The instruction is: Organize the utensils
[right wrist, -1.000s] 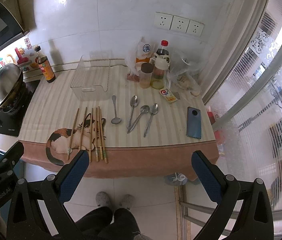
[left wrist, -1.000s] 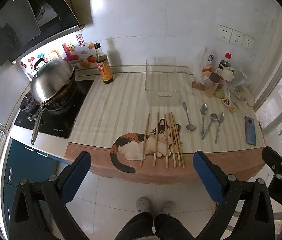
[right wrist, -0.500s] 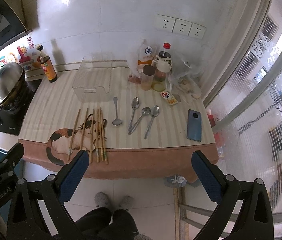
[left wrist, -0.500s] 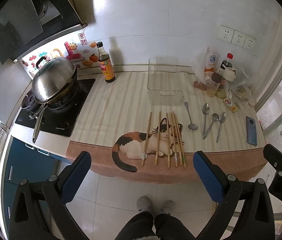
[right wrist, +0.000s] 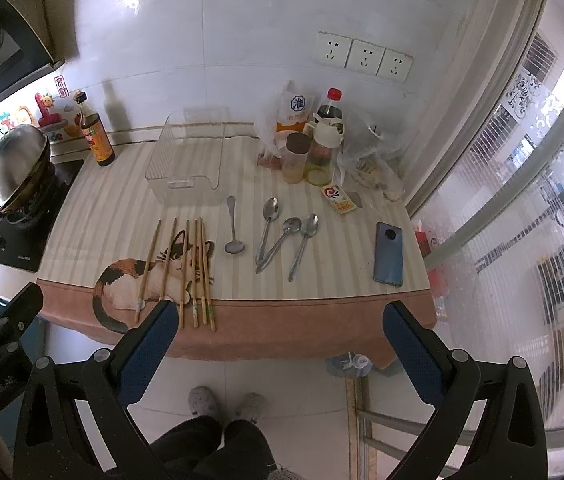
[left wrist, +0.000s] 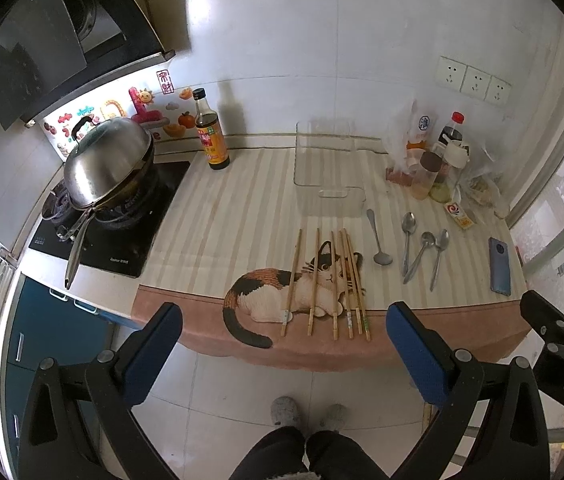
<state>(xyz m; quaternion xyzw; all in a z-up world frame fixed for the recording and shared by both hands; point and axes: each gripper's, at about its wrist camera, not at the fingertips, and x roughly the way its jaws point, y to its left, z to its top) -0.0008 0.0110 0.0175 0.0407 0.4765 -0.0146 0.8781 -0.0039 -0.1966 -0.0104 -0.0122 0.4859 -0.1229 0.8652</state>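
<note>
Left wrist view: left gripper (left wrist: pixel 282 350) wide apart, empty, held off the counter edge above the floor. Chopsticks (left wrist: pixel 332 282) lie at centre frame on the cat mat (left wrist: pixel 265 292), straight ahead between the fingers; long axes run away from the gripper toward the wall, near ends at the counter's front edge. Spoons (left wrist: pixel 412 246) sit right of centre, handles mostly toward the viewer. Clear bin (left wrist: pixel 328 174) stands behind the chopsticks, upper centre. Right gripper's body shows only at the right edge.

Right wrist view: right gripper (right wrist: pixel 277 346) also apart, holding nothing. Here the spoons (right wrist: pixel 282 236) fall on the centre line and the chopsticks (right wrist: pixel 185 264) drift left of centre, their near ends just above the left finger. Judgement: left gripper is better lined up for chopsticks, right for spoons.

This view alone shows the phone (right wrist: pixel 390 254) clear of the spoons on the right, and the bin (right wrist: pixel 185 164) interior with nothing in it; the left view shows the wok (left wrist: pixel 107 162) fully.
</note>
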